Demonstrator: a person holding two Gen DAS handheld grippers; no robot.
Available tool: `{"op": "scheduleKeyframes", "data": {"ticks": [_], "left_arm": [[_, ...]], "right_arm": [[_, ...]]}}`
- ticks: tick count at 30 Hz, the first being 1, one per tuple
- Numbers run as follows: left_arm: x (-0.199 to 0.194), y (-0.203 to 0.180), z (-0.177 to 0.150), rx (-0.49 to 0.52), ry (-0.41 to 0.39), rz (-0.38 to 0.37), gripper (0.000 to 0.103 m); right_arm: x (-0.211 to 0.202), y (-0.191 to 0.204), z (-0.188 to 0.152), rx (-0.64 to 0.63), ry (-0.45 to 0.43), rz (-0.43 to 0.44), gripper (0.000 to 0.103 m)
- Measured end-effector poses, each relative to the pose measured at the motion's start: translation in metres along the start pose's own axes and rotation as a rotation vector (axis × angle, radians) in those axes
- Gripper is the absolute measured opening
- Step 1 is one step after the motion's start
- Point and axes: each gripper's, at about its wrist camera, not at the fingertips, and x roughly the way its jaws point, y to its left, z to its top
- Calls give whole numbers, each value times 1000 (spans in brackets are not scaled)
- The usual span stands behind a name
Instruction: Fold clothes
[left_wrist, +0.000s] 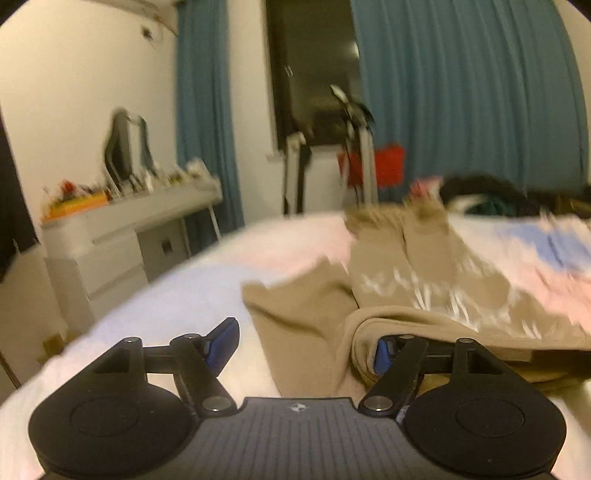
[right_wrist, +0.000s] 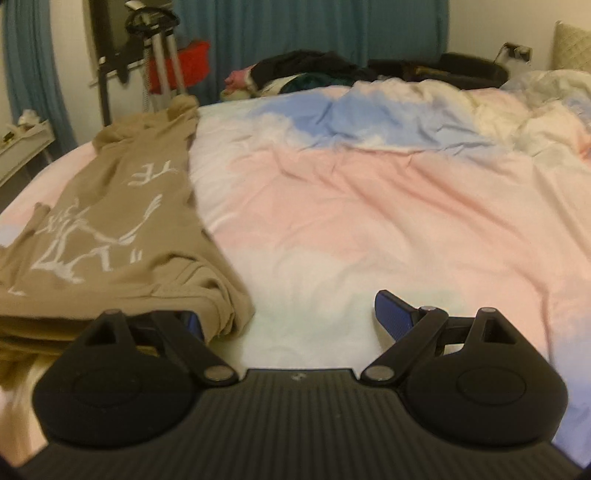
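Observation:
A tan T-shirt (left_wrist: 417, 291) with a white print lies lengthwise on the bed, partly folded along its length. In the right wrist view the same tan T-shirt (right_wrist: 122, 221) lies at the left. My left gripper (left_wrist: 304, 341) is open at the shirt's near hem; its right finger (left_wrist: 384, 354) is tucked under a folded edge of the cloth, its left finger (left_wrist: 221, 343) over bare sheet. My right gripper (right_wrist: 291, 315) is open too, its left finger (right_wrist: 194, 321) against the shirt's near corner, its right finger (right_wrist: 393, 314) over the bedcover.
The bed (right_wrist: 369, 206) has a pink, white and blue cover, rumpled at the far right. A pile of dark clothes (right_wrist: 306, 66) lies at the far edge. A white desk (left_wrist: 122, 229) with clutter stands left, blue curtains (left_wrist: 461, 92) behind, a metal stand (left_wrist: 354, 147) and red item (left_wrist: 384, 166).

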Motion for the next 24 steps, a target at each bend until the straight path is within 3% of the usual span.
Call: {"op": "scheduleKeyframes", "data": {"ticks": [4, 8, 13, 18, 24], "left_arm": [[-25, 14, 20, -60, -113, -7, 76], [-56, 40, 59, -173, -192, 0, 78], [-104, 77, 142, -228, -317, 16, 78], [-160, 113, 235, -245, -476, 29, 78], [-239, 153, 339, -241, -595, -28, 79]], "right_arm": [[-34, 10, 16, -28, -173, -52, 90], [-102, 22, 50, -96, -368, -44, 90], [-190, 37, 117, -125, -538, 31, 90], [-278, 42, 186, -164, -645, 95, 90], [-395, 21, 240, -147, -758, 209, 90]]}}
